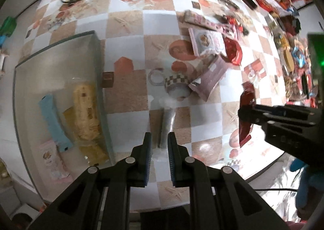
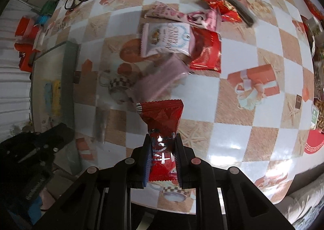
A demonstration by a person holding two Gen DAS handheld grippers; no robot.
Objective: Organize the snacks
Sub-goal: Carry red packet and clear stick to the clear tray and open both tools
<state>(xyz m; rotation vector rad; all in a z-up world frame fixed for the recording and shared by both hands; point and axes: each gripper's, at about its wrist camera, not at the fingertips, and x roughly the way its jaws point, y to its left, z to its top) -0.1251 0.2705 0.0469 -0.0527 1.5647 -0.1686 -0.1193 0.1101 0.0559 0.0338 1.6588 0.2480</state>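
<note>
The red snack packet (image 1: 246,114) hangs at about 3 o'clock in the left wrist view, nipped mid-length by the right gripper (image 1: 246,115), its long axis roughly upright above the table (image 1: 129,96). The left gripper (image 1: 159,149) is parted and empty.

In the right wrist view the packet (image 2: 162,126) points toward 12 o'clock from the clamped jaws. It looks light, crinkly and slippery; a mid-body pinch seems safest.

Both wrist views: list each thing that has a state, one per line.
Right hand-held gripper: shut on red snack packet, lifted off the table.
Left hand-held gripper: open, holding nothing.
Clear bin: open-topped, already holds a yellow packet and a blue packet.
Pink-white snack bag: lying flat, overlapping a red bag.
Silver stick packet: flat on the table, untouched.
</note>
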